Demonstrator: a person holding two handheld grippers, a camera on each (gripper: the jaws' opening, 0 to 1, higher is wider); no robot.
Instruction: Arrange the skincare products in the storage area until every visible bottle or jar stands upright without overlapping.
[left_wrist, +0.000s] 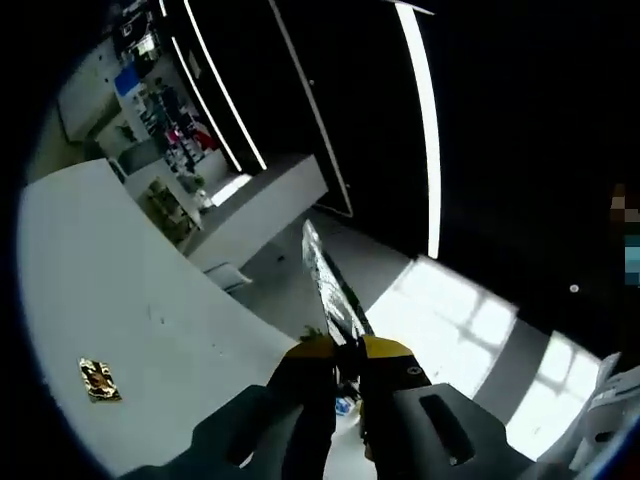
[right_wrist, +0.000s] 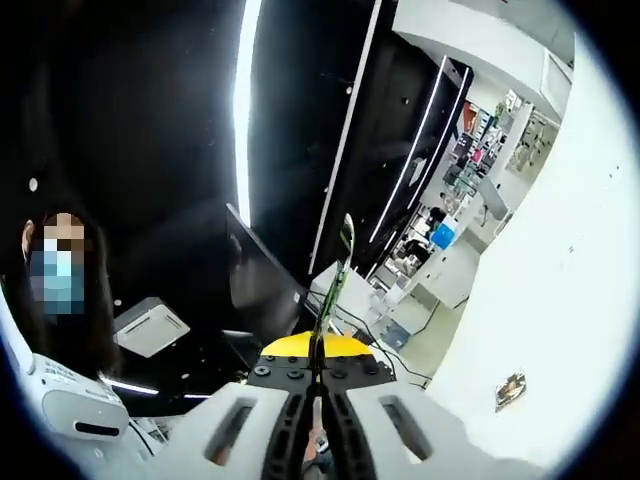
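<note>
In the left gripper view, we see a white wall (left_wrist: 120, 290) with a small gold sticker (left_wrist: 99, 380). Our left gripper (left_wrist: 348, 352) is closed on a thin shiny strip (left_wrist: 330, 285). Our right gripper (right_wrist: 316, 372) likewise pinches a thin green strip (right_wrist: 337, 265). A person (right_wrist: 60, 290) stands left.

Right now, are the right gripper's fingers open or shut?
Shut: the right gripper has its fingers pressed together, clamping a thin flat strip seen edge-on.
</note>
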